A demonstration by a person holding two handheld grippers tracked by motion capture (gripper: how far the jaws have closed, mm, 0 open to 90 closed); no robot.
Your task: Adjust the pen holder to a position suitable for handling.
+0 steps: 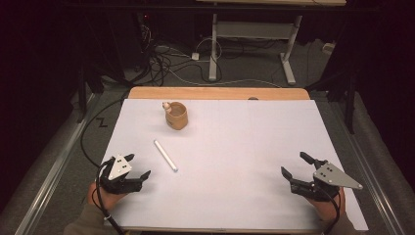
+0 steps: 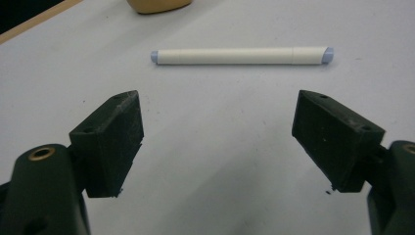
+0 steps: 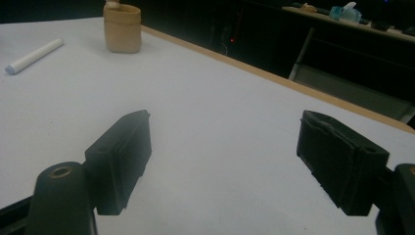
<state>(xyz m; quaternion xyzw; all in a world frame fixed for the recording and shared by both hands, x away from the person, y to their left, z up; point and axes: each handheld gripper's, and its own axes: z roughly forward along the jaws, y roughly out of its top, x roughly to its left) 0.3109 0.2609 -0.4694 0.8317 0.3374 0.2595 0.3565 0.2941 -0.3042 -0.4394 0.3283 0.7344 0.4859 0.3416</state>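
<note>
Tongs spread wide on both sides: the left tongs point(image 1: 139, 166) sit low at the near left of the white tabletop point(image 1: 235, 147), nothing between the jaws, and the right tongs point(image 1: 296, 165) gape just as empty at the near right. White marker point(image 1: 166, 156) lies flat just ahead of the left tongs (crosswise in the left gripper view point(image 2: 242, 55)), untouched, with the tan cup point(image 1: 176, 115) standing farther back toward the far edge.
</note>
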